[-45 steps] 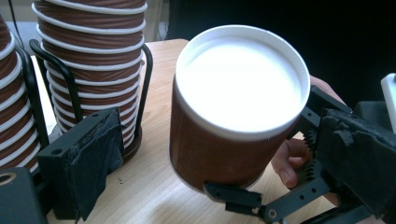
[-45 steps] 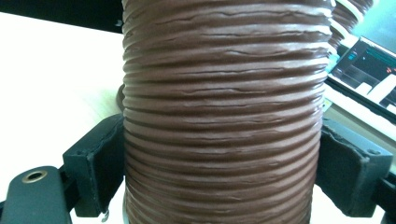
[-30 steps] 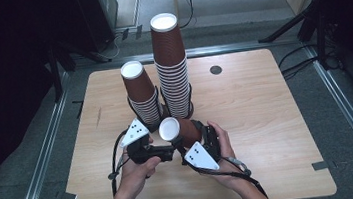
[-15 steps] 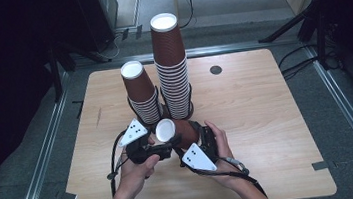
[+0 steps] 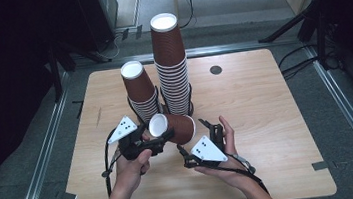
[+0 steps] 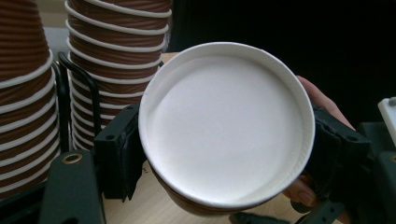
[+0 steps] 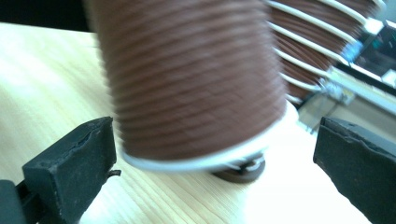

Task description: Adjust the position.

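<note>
A ribbed brown paper cup (image 5: 177, 128) lies on its side above the table, its white base (image 6: 226, 126) facing the left gripper's camera. My left gripper (image 5: 160, 137) is shut on it near that base; its jaws have just been closing and the pads (image 6: 117, 161) press both sides. My right gripper (image 5: 197, 138) stands open just right of the cup. Its jaws have just been opening; in the right gripper view the cup's wall (image 7: 187, 84) sits between the spread pads (image 7: 74, 163) without touching them.
Two stacks of upturned brown cups stand in a black wire holder behind the hands: a tall stack (image 5: 170, 65) and a shorter, leaning stack (image 5: 139, 89). A small dark round plug (image 5: 216, 70) sits in the wooden table (image 5: 266, 109) at the back right.
The right gripper has opened and let go of the cup, drawing slightly back to the right. The left gripper has closed on the cup's base end.
</note>
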`<state>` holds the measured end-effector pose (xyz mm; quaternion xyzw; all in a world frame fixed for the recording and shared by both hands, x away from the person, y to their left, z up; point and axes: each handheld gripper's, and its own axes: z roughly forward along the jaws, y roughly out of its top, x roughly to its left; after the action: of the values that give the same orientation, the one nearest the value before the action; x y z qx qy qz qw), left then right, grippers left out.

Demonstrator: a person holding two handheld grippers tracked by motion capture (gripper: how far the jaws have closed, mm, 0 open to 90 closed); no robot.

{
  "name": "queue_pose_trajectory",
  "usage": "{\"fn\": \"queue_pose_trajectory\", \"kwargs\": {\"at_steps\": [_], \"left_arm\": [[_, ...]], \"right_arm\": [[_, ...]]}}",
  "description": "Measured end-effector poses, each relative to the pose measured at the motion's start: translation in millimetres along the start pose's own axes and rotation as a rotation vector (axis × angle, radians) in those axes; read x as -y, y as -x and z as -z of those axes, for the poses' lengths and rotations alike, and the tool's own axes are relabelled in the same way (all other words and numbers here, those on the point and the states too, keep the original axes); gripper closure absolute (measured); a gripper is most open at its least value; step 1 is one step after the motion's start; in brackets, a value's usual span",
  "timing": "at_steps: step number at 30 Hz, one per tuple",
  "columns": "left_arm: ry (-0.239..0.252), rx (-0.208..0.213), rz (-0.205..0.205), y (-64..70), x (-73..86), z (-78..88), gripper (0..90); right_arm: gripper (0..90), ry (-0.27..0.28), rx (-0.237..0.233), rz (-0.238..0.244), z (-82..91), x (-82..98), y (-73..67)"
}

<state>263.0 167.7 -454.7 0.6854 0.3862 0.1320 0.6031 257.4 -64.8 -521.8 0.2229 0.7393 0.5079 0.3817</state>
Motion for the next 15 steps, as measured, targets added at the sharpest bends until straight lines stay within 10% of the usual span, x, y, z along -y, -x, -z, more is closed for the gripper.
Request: {"fn": "queue_pose_trajectory", "kwargs": {"at_steps": [15], "left_arm": [[0.074, -0.059, 0.015, -4.1, -0.2, 6.6, 23.2]], "right_arm": [[3.6, 0.008, -0.019, -0.389, 6.5, 6.7, 27.9]]}}
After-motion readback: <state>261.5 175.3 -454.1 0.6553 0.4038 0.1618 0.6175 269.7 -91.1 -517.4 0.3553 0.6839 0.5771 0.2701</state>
